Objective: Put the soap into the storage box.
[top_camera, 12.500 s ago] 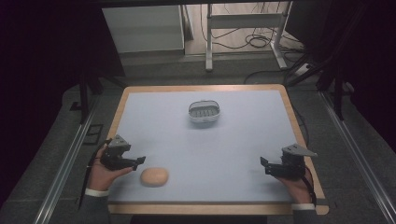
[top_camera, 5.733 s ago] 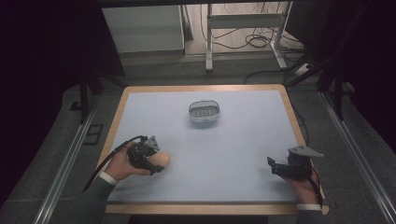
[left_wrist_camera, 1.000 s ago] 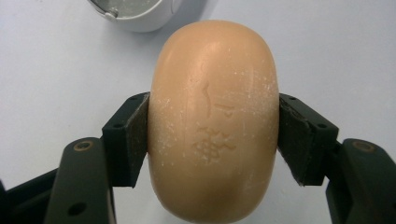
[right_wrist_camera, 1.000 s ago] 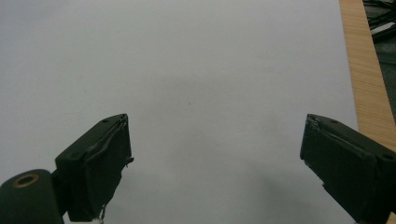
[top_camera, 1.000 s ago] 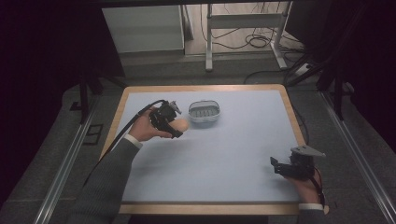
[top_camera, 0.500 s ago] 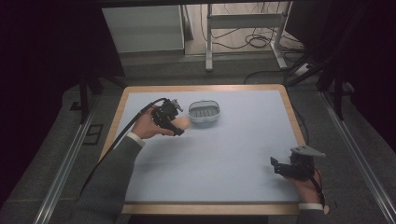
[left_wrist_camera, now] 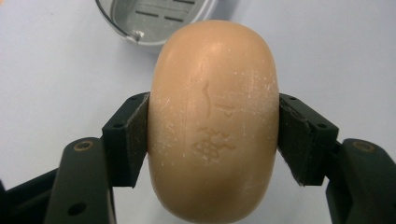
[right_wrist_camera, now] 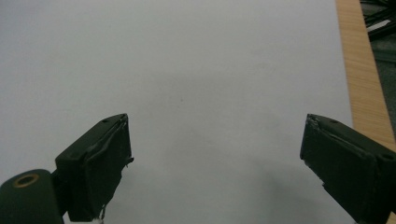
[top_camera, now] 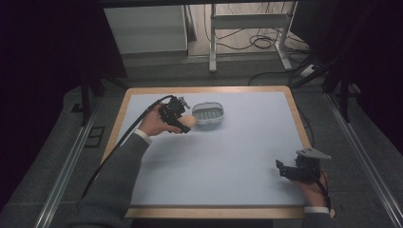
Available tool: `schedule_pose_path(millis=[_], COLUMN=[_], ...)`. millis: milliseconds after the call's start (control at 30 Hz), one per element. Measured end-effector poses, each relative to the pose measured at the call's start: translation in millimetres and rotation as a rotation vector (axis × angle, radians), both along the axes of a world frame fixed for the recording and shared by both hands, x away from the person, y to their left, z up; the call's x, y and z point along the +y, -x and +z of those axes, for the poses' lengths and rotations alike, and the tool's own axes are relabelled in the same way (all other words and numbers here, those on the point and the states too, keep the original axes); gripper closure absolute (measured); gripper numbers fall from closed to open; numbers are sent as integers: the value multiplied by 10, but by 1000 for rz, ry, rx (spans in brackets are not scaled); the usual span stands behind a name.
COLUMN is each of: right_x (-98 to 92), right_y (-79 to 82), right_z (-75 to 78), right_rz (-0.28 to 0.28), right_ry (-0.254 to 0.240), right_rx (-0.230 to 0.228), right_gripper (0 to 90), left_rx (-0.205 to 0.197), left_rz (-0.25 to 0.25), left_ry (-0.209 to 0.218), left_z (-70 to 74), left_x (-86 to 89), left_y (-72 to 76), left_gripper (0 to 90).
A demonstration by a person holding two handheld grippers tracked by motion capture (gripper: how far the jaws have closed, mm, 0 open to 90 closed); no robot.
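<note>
Soap bar [left_wrist_camera: 214, 123] — tan, oval, rounded edges, faint embossed mark on its top face, light white scuffing. Held off the table, long axis pointing toward the soap dish [top_camera: 207, 113] — grey, oval, slotted floor, lying just beyond it.

Dim room, grey floor [top_camera: 157, 69], metal desk frame [top_camera: 247, 19], trailing cables [top_camera: 266, 40].

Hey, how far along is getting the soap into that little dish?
Done: the soap bar is picked up, clamped in the left gripper. In hand: it hangs just beside the grey soap dish. Left: setting it in the dish and letting go. The right gripper rests open near the table's corner.
</note>
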State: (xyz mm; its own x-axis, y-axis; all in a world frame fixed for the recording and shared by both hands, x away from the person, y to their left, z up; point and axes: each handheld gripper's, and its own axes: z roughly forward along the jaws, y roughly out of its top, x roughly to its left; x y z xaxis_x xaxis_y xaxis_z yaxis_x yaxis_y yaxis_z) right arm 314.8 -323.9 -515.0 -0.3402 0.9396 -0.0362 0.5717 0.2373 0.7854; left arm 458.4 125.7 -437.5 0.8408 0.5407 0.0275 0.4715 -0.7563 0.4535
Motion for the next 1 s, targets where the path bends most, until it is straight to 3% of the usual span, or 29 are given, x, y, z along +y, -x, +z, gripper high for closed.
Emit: schedule_pose_path(millis=[1000], right_x=[10], right_y=[1], right_z=[5], right_rz=[-5], right_ry=[16], right_rx=[-29], right_gripper=[92], left_rx=[5], left_rz=[15], left_ry=[5], left_z=[-46], left_x=[-203], left_y=[-303], left_gripper=[328])
